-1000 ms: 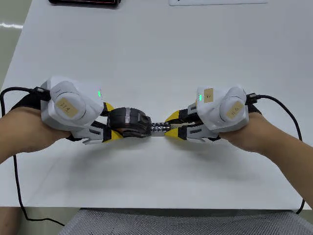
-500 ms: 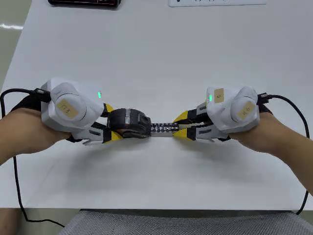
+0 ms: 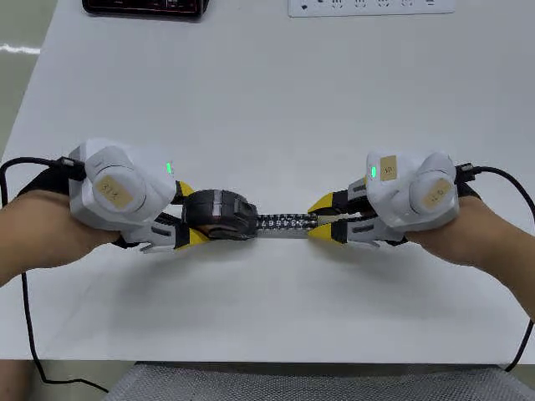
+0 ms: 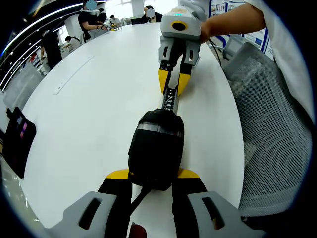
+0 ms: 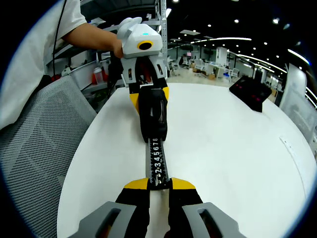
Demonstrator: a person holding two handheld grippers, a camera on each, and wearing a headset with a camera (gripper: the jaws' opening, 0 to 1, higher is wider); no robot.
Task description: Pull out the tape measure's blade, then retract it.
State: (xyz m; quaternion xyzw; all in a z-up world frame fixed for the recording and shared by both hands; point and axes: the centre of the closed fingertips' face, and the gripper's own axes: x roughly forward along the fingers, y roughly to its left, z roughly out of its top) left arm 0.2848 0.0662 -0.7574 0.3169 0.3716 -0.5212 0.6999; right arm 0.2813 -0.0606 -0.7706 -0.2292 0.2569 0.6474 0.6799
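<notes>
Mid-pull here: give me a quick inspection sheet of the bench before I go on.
Surface: white table, smooth.
Job's things: tape measure case between the left jaws. The blade is drawn out a short way, with numerals up to 8 readable in the right gripper view.
Clutter: dark device and white socket strip at the far edge, apart from the work.
Grippers: left gripper shut on the tape measure case. Right gripper shut on the blade's end.
Cables: black cable from the left gripper and another cable from the right, both running off the near edge.
Surroundings: mesh chair at the near edge; people beyond the table.
</notes>
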